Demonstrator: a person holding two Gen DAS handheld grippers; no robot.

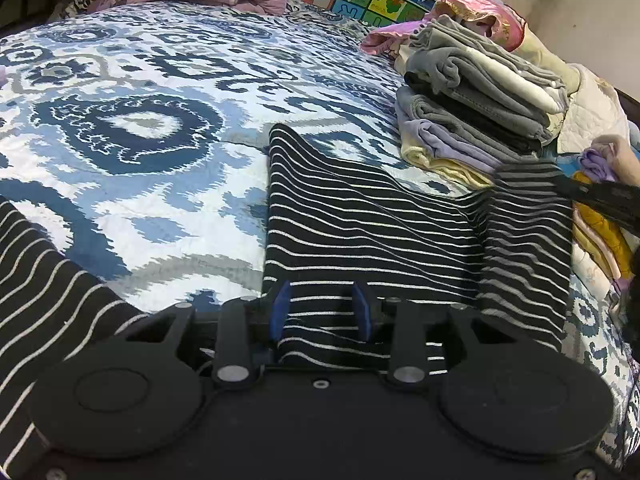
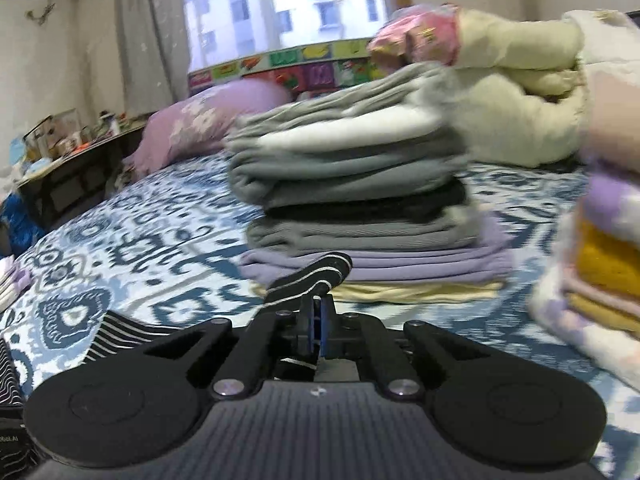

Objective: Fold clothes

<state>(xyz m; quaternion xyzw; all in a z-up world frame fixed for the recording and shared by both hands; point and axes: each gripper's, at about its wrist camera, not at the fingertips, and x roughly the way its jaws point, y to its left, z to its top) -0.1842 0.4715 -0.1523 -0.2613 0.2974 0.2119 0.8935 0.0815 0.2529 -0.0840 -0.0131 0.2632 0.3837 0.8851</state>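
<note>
Striped top [image 1: 360,216] lies on the quilt [image 1: 140,120], beside the folded pile [image 1: 472,104]. Right gripper [image 2: 318,320] pinches its cuff; left gripper [image 1: 322,312] jaws apart, straddling cloth. Advice: clamp left first, then carry the sleeve across evenly, clear of the pile.

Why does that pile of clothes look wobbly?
The stack of folded clothes leans: its upper gray pieces sit crooked and overhang the lower ones. The striped shirt lies rumpled, only half folded.

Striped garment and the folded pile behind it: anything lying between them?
Nothing: in the left wrist view only bare bedspread separates the striped garment from the folded pile.
</note>
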